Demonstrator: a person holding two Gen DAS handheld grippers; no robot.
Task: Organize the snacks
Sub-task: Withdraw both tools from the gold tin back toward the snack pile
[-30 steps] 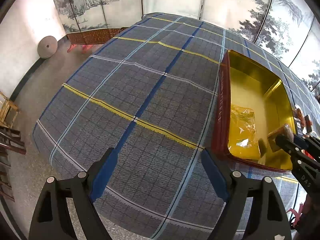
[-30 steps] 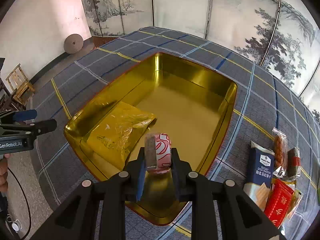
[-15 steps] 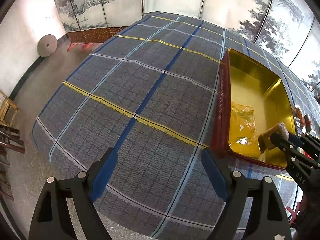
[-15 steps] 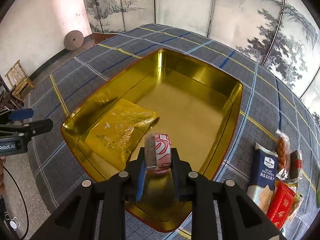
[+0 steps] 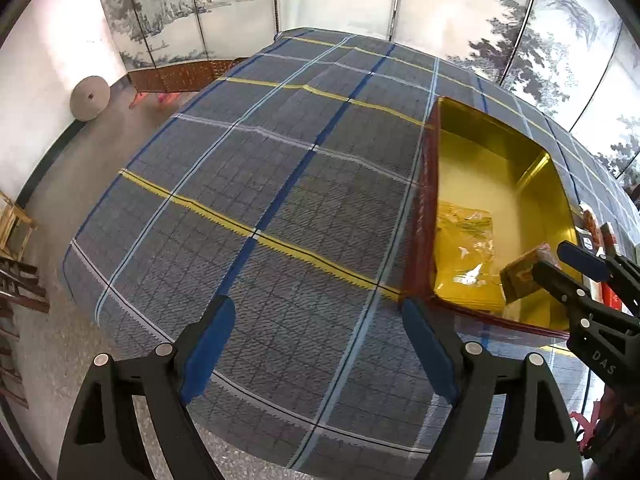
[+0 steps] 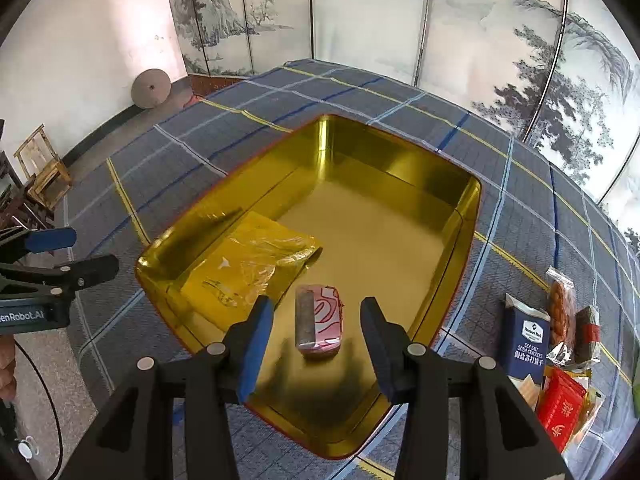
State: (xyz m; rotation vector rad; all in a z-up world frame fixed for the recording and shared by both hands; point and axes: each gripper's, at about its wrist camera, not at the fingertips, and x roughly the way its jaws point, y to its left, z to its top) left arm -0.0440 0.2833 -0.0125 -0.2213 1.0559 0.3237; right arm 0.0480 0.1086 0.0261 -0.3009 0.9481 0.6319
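My right gripper (image 6: 316,308) hovers over the near end of the gold tin (image 6: 460,216), its jaws opening. A pink-and-white wrapped snack (image 6: 319,322) is between the blue pads with a gap on each side, no longer gripped, over the tin's floor. A yellow packet (image 6: 248,264) lies in the tin to its left. My left gripper (image 5: 316,308) stands open over the bare plaid tablecloth (image 5: 248,184), left of the tin (image 5: 424,208), with nothing between its fingers. The left wrist view also has the right gripper (image 5: 560,264) and the snack (image 5: 520,276) at its right edge.
Right of the tin lie a blue cracker pack (image 6: 526,340), a red packet (image 6: 560,408), a clear bag of brown snacks (image 6: 562,312) and a dark packet (image 6: 588,328). A painted folding screen (image 6: 360,20) stands behind the table. Wooden stools (image 6: 44,172) are on the floor, left.
The right jaws have parted and let go of the pink-and-white snack, which sits lower between them in the tin. The left gripper has stayed where it was, still open.
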